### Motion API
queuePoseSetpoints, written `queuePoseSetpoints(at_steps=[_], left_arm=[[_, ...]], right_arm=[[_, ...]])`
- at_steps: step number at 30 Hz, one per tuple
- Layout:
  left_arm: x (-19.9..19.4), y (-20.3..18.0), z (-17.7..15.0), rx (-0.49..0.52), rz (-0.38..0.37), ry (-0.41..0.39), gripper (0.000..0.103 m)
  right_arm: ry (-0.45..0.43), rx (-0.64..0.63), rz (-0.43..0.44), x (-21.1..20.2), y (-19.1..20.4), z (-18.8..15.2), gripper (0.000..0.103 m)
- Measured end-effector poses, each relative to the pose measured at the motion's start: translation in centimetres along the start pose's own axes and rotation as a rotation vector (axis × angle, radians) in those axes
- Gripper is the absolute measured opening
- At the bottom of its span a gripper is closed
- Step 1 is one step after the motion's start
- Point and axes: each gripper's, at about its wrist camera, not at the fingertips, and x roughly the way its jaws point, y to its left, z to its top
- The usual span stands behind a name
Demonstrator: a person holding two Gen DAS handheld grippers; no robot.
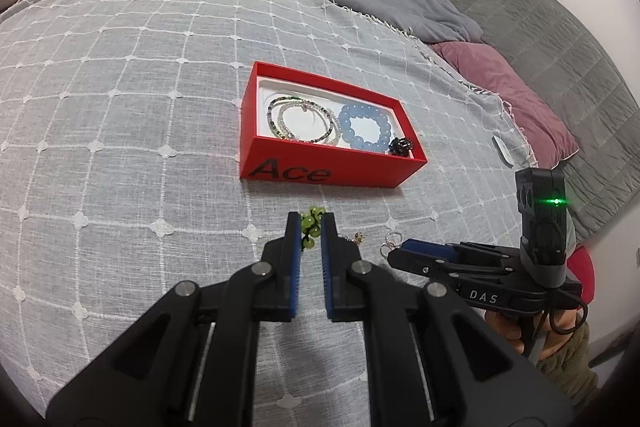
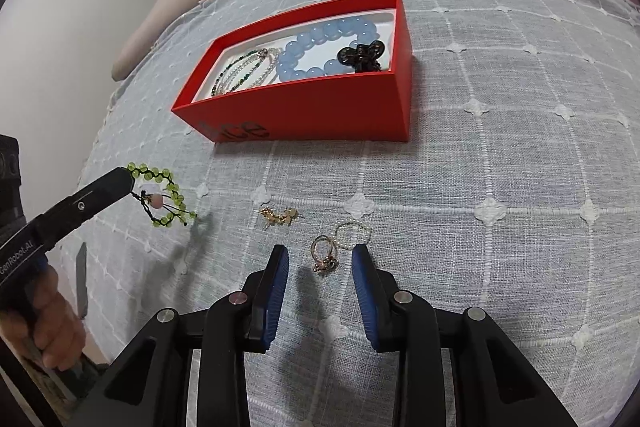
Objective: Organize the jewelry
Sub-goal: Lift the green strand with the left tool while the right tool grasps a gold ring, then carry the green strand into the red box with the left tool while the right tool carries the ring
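A red box (image 1: 320, 169) (image 2: 320, 111) on the bed holds a blue bead bracelet (image 1: 364, 127) (image 2: 320, 47), thin bead strands (image 1: 300, 121) (image 2: 244, 71) and a black piece (image 1: 400, 145) (image 2: 362, 57). My left gripper (image 1: 311, 227) (image 2: 130, 183) is shut on a green bead bracelet (image 1: 311, 227) (image 2: 168, 199), held above the cloth in front of the box. My right gripper (image 2: 320, 259) (image 1: 404, 253) is open, low over the cloth, with a gold ring (image 2: 324, 255) between its fingers. A pearl ring (image 2: 352, 233) and gold earrings (image 2: 278, 217) lie close by.
A grey checked blanket (image 1: 120, 147) covers the bed. Grey and purple pillows (image 1: 520, 99) lie at the right in the left wrist view. A small white object (image 1: 502, 149) lies near the blanket's edge. A wall (image 2: 60, 47) lies beyond the bed's left side.
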Motion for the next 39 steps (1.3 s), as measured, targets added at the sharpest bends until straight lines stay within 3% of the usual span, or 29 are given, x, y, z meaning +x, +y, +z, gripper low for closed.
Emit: queuePoseSetpoints(at_steps=[6,25,39], left_arm=[[0.2,-0.1,-0.1,0.002,0.006,0.002,0.011],[-1.7,0.3,0.9,-0.022,-0.04,-0.07,0.011],[-2.5,-1.9,3.5,0.015,-0.08,-0.133,0.011]], right_arm=[[-0.006,-0.037,-0.034,0.6,0.7,-0.2,0.014],[-0.088,0.0,0.007,-3.2,-0.7,1.0,0.013],[-0.151,-0.018,0.047,-5.2,-0.1,2.4,0.013]])
